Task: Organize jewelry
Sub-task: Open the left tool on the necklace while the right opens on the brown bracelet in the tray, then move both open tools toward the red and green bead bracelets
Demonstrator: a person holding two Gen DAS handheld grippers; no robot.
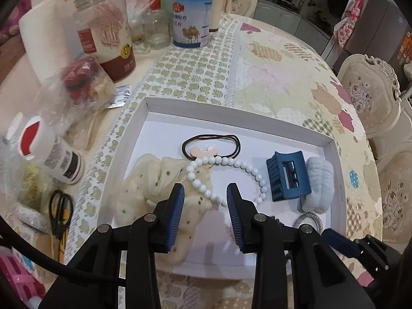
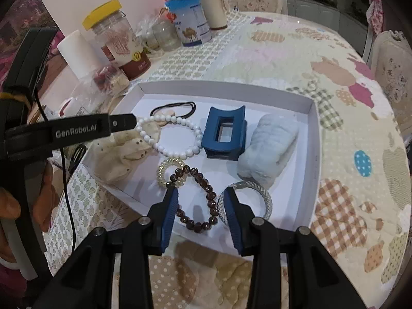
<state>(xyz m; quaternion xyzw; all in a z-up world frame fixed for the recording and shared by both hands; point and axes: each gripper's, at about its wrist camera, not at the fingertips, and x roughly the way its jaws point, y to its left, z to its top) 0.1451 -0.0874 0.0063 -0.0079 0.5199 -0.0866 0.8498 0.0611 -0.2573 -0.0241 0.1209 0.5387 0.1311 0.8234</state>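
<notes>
A white shallow box point(image 1: 195, 108) point(image 2: 312, 134) holds the jewelry. In it lie a white bead bracelet point(image 1: 226, 162) point(image 2: 180, 152), a black hair tie with a pink charm point(image 1: 206, 139) point(image 2: 180, 106), a cream dotted scrunchie point(image 1: 154, 177) point(image 2: 121, 159), a blue claw clip point(image 1: 285, 175) point(image 2: 224, 134), a pale blue fluffy scrunchie point(image 1: 319, 182) point(image 2: 270, 149), a dark brown bead bracelet point(image 2: 206, 193), a clear coil tie point(image 2: 164, 170) and a grey woven bangle point(image 2: 265, 195). My left gripper point(image 1: 206, 188) is open above the white bracelet. My right gripper point(image 2: 200, 193) is open over the brown bracelet.
Jars point(image 1: 105, 31), a blue tin point(image 1: 191, 18), a paper roll point(image 1: 43, 38), a plastic bag point(image 1: 77, 87), a white bottle point(image 1: 51, 152) and scissors point(image 1: 60, 208) crowd the table's left and back. Chairs point(image 1: 370, 92) stand at the right. The patterned cloth point(image 2: 347, 154) covers the table.
</notes>
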